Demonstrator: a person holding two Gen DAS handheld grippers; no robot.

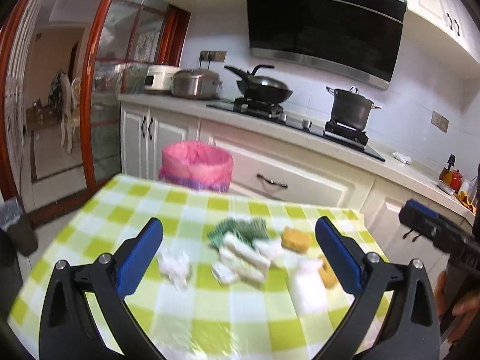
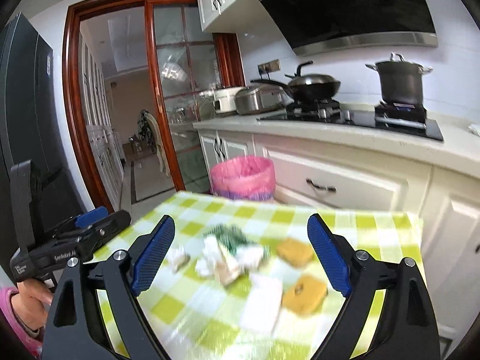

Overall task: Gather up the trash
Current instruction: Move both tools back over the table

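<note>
A blurred pile of trash lies on the green-checked table (image 1: 99, 225): a crumpled white tissue (image 1: 175, 265), a green-patterned wrapper (image 1: 240, 232), white scraps (image 1: 243, 258), two yellow pieces (image 1: 295, 238) and a white block (image 1: 309, 288). Beyond the table's far edge stands a bin lined with a pink bag (image 1: 196, 165) (image 2: 243, 174). My left gripper (image 1: 239, 222) is open above the near side of the pile, nothing between its fingers. The right gripper (image 2: 240, 218) is open too, over the same pile (image 2: 228, 255), and holds nothing. Each gripper shows at the edge of the other's view.
White cabinets and a counter (image 2: 330, 138) run behind the bin, with a wok (image 2: 312, 85), a pot (image 2: 400, 82) and cookers on it. A glass sliding door (image 2: 180, 105) opens on the left. A dark fridge (image 2: 24, 105) stands at far left.
</note>
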